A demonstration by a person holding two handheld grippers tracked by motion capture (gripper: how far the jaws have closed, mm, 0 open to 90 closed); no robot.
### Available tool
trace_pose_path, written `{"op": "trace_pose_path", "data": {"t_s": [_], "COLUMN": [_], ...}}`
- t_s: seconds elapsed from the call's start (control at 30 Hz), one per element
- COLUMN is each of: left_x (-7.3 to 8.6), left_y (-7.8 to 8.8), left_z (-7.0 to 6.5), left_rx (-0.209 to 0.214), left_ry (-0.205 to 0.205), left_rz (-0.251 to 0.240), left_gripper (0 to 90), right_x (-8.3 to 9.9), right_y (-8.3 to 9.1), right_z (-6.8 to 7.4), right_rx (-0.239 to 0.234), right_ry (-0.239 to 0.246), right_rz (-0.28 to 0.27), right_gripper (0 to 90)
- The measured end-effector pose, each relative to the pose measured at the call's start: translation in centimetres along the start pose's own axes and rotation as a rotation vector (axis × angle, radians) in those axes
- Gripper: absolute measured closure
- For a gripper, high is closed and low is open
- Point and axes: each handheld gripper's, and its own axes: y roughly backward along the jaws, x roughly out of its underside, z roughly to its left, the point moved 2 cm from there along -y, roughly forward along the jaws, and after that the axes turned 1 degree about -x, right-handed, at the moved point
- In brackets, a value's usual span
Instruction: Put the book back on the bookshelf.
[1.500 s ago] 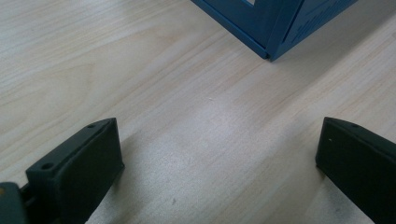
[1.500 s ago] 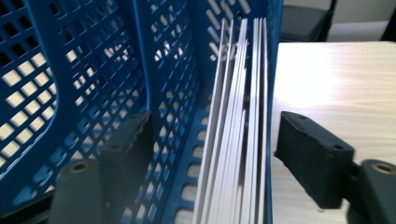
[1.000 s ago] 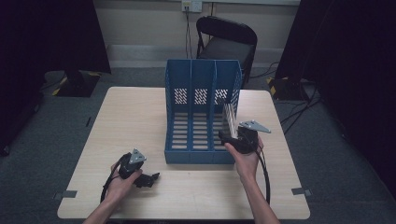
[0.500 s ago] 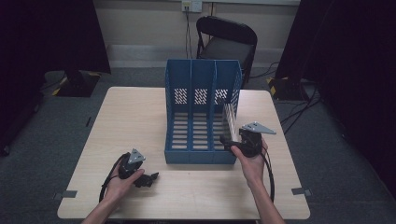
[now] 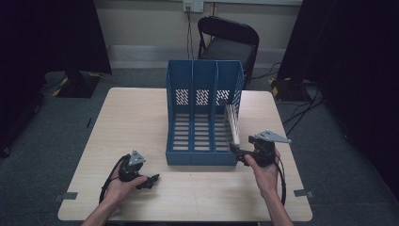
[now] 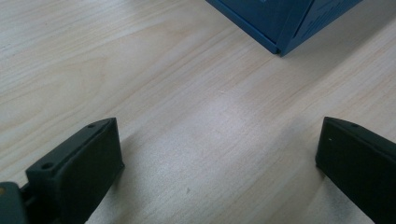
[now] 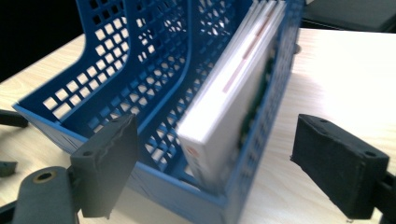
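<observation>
A blue three-slot file rack (image 5: 202, 113) stands mid-table with its open side toward me. White books (image 5: 232, 123) stand on edge in its right slot, leaning against the right wall (image 7: 224, 107). My right gripper (image 5: 237, 154) is at the rack's front right corner, open, its jaws spread on either side of the books' near end without touching. My left gripper (image 5: 149, 180) lies low on the table near the rack's front left corner (image 6: 280, 46), open, with bare wood between its jaws.
The pale wooden table (image 5: 136, 117) has free room left of the rack and along the front edge. A black folding chair (image 5: 228, 40) stands behind the table. Cables trail on the floor at the right.
My right gripper has drawn back a little from the rack toward the front edge, its jaws off the books. The left gripper has stayed put.
</observation>
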Motion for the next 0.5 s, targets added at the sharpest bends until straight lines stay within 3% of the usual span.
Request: {"op": "trace_pose_path", "data": {"t_s": [0.07,0.27,0.5], "left_x": [0.0,0.1,0.2], "left_y": [0.0,0.1,0.2], "left_z": [0.1,0.2,0.6], "left_rx": [-0.010,-0.014,-0.024], "left_ry": [0.008,0.012,0.023], "left_rz": [-0.001,0.000,-0.001], "left_gripper": [0.0,0.0,0.0], "right_x": [0.3,1.9,3.4], "right_y": [0.7,1.8,2.7], "right_z": [-0.3,-1.3,-2.1], "right_rx": [-0.012,0.014,0.036], "right_ry": [-0.014,-0.028,-0.012], "right_rz": [-0.004,0.015,0.066], "right_gripper": [14.0,14.0,14.0]}}
